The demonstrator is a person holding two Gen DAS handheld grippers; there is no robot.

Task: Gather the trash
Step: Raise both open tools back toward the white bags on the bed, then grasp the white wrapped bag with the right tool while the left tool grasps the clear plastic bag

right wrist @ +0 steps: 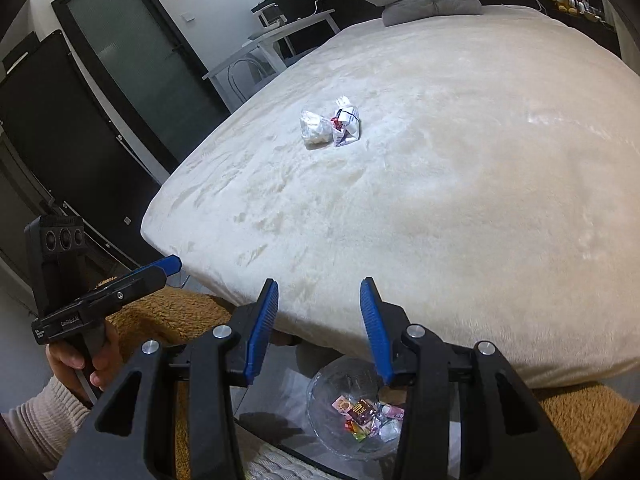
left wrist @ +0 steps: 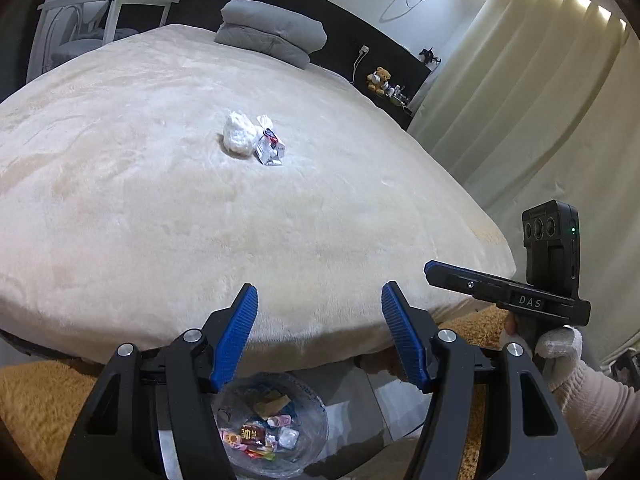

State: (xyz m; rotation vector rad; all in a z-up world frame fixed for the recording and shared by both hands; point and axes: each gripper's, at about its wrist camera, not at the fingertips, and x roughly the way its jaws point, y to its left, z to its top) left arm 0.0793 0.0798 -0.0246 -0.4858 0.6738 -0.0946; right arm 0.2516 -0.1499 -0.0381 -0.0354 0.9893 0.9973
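Two pieces of trash lie together mid-bed: a crumpled clear plastic bag and a white printed wrapper touching its right side. A clear trash bin with several colourful wrappers inside stands on the floor at the bed's foot, below both grippers. My left gripper is open and empty above the bin; it also shows in the right wrist view. My right gripper is open and empty; it also shows in the left wrist view, to the right.
The bed has a cream fleece cover and a folded grey quilt at its head. A tan shaggy rug covers the floor. Curtains hang on the right; a white desk and a dark door are on the left.
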